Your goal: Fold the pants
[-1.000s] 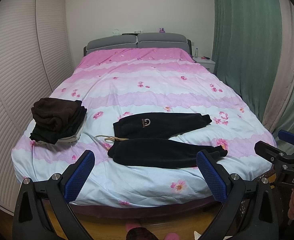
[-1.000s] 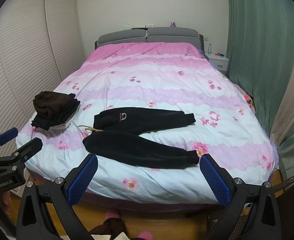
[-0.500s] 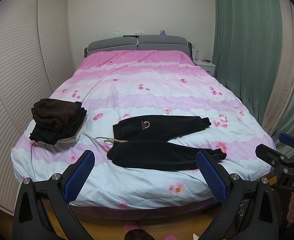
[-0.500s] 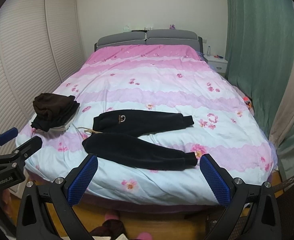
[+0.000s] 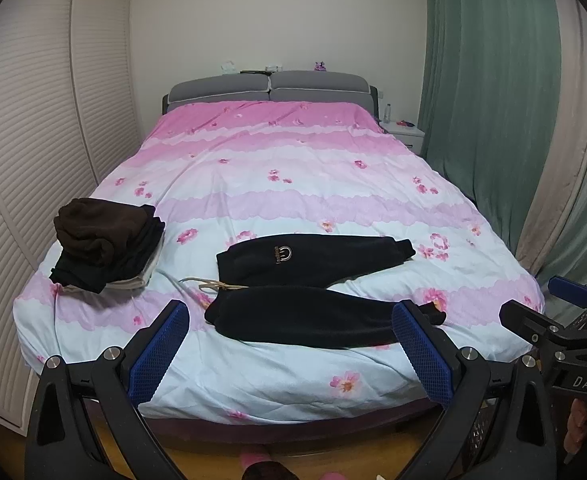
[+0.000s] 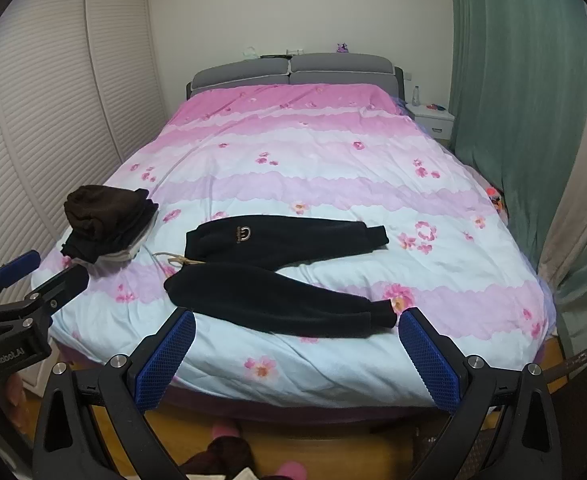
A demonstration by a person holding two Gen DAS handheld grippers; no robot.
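- Both black two-finger grippers with blue textured pads hang off the foot of the bed, each with its jaws spread wide and nothing between them: the left gripper (image 5: 289,356) and the right gripper (image 6: 295,358) sit side by side, apart from the bedding.
- Under them lies the wide bed with a pink, lilac and pale blue flowered duvet (image 5: 293,184), its grey padded headboard (image 5: 271,86) against the far wall.
- White slatted wardrobe doors (image 5: 33,140) run along the left side; long green curtains (image 5: 489,100) hang on the right.
- Black fleece pants with cuffed ankles (image 5: 313,280) lie flat across the near part of the duvet, waist to the left, ankles to the right, the two legs spread slightly apart; a small pale logo shows on the far leg.
- To the left of the pants, near the bed's left edge, sits a stack of folded dark brown and black clothes (image 5: 105,248), separate from the pants.
- A beige drawstring (image 5: 209,284) trails out from the waistband onto the duvet.
- A small white nightstand (image 6: 433,118) stands beside the headboard, by the curtains.
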